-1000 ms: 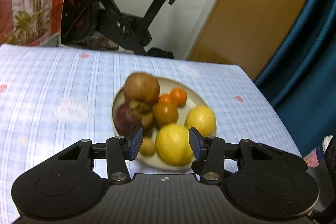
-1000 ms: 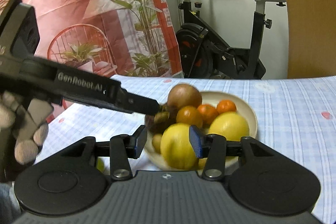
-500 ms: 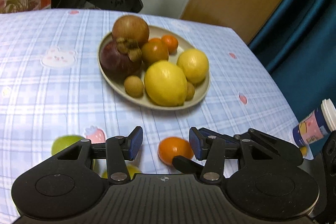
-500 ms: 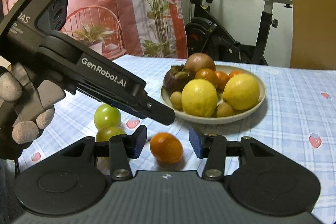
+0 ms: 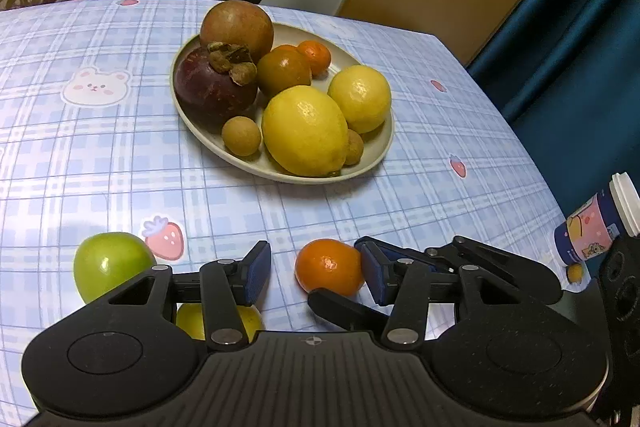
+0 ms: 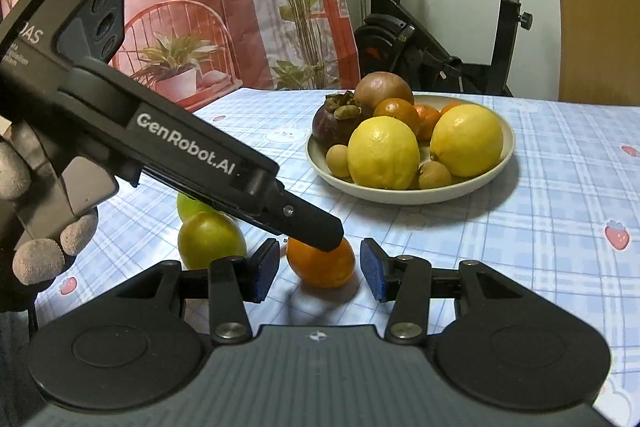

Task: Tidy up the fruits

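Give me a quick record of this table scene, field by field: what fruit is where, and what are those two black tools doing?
plate: holds two lemons, a mangosteen, a round brown fruit, small oranges and small tan fruits
loose orange: on the tablecloth, in front of the plate
green fruits: two, on the cloth beside the orange
right gripper: open, fingers either side of the orange, not pressing it
left gripper: open, a finger tip over the orange
cup: at the table's edge
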### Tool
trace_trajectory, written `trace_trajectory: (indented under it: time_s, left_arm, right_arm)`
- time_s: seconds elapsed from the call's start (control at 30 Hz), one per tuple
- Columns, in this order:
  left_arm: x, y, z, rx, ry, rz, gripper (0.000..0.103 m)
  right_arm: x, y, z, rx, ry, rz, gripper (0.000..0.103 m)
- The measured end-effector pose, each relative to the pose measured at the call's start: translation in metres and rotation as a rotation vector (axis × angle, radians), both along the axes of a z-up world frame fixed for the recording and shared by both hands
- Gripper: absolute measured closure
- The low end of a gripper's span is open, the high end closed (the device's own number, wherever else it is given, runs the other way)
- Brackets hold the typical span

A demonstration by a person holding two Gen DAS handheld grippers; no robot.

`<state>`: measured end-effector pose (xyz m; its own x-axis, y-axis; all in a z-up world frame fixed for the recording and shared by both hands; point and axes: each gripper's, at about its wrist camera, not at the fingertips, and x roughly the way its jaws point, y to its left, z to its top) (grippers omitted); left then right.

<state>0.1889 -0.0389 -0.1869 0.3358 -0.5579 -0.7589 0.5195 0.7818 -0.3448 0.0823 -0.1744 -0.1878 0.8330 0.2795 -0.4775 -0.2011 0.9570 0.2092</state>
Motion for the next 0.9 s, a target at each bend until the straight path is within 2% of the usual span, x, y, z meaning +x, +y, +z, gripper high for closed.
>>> trace_trajectory:
  time_s: [0.2,0.3,0.63,0.9]
  left_arm:
    - [-0.0010,-0.0012,-0.0004,0.012,-0.010,-0.005,0.051]
    - [-0.0010,-0.0010,-0.0007,0.012,-0.010,-0.005,0.051]
    - [-0.0026,-0.0015,-0.0004,0.015,-0.016,-0.009,0.051]
    - [-0.0031,-0.0001,-0.0012,-0.005,0.002,-0.008,0.060]
  right_arm:
    - [0.0011,0.0012,-0.0031,-0.003,0.023,0.017,0.058]
    - [0.0036,0.0027,-0.0053,-0.010,0.043,0.029,0.064]
    - [0.0047,0.0035,-0.0057,-0.015,0.045,0.030,0.065]
    - [0.0048,0.0040,-0.0059,-0.016,0.045,0.031,0.066]
